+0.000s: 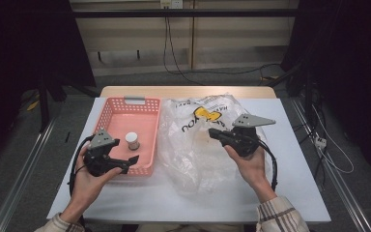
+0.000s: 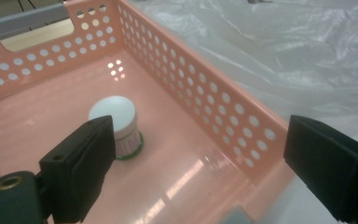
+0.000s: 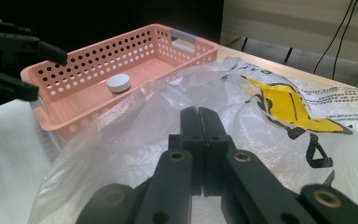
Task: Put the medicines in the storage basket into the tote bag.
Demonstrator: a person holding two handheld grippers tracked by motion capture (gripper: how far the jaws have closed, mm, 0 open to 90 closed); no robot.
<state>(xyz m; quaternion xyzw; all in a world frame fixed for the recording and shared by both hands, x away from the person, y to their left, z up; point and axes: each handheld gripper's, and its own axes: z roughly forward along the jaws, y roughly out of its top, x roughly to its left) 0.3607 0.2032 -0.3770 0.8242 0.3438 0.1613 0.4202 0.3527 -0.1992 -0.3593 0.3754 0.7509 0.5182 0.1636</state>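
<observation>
A pink perforated basket [image 1: 147,133] stands on the left of the white table and holds a small white-capped jar [image 1: 132,140]. To its right lies a crumpled clear plastic bag [image 1: 198,154] with yellow and black print. My left gripper [image 1: 129,163] is open at the basket's near right corner. In the left gripper view its jaws stand wide apart [image 2: 205,163], one on either side of the basket wall [image 2: 205,98], and the jar [image 2: 114,119] sits just beyond the left jaw. My right gripper [image 1: 212,131] hovers shut over the bag [image 3: 270,102], its jaws pressed together [image 3: 198,114].
The basket [image 3: 74,70] has a grey handle [image 1: 134,100] at its far end. The left gripper [image 3: 46,74] shows at the left edge of the right gripper view. Bare white tabletop [image 1: 140,198] lies in front of both hands. Cables run over the floor behind the table.
</observation>
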